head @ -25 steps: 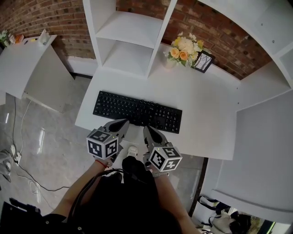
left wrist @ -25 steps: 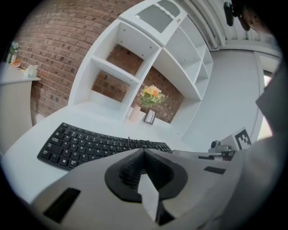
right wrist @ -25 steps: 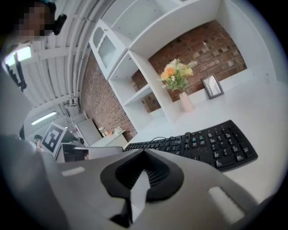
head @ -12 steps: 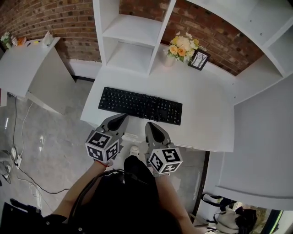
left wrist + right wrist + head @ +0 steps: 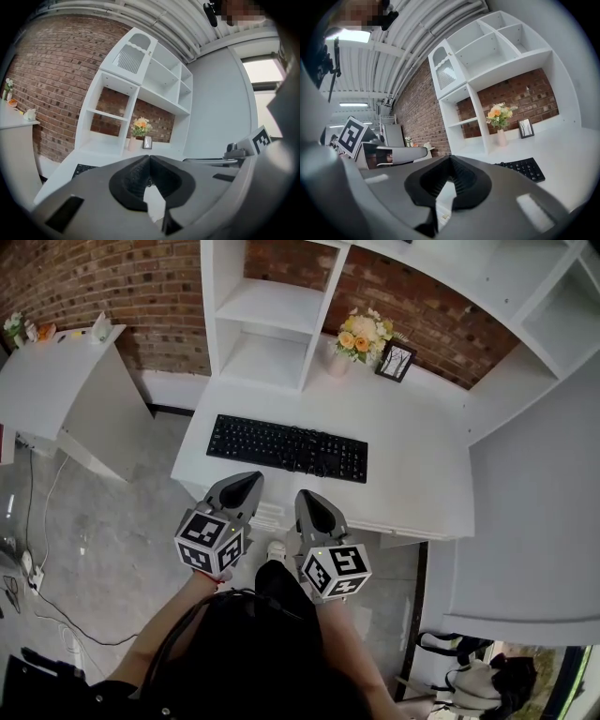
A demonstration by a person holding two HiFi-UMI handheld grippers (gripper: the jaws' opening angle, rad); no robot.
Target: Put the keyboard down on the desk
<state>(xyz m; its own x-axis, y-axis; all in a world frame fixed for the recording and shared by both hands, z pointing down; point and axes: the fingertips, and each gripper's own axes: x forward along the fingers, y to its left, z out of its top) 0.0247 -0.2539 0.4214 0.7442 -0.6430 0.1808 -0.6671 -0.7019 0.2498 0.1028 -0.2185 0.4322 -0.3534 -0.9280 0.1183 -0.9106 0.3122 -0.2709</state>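
Keyboard (image 5: pixel 287 448) is seen lying flat on the white desk (image 5: pixel 412 474), already set down. It is judged rigid, light and a bit slippery, best gripped at both short ends. Left gripper (image 5: pixel 244 482) and right gripper (image 5: pixel 310 501) are held closed and empty, short of the desk edge.

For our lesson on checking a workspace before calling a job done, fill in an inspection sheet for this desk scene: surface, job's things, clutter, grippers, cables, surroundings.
Surface: white desk top, flat and level.
Job's things: black rectangular keyboard lies flat on the desk; nothing grips it.
Clutter: pale vase of yellow and orange flowers and small dark picture frame at the desk's back.
Grippers: left gripper and right gripper both shut and empty, at the desk's front edge, clear of the keyboard.
Cables: thin dark cable on the grey floor, left.
Surroundings: white shelf unit, red brick wall, second white table at left.
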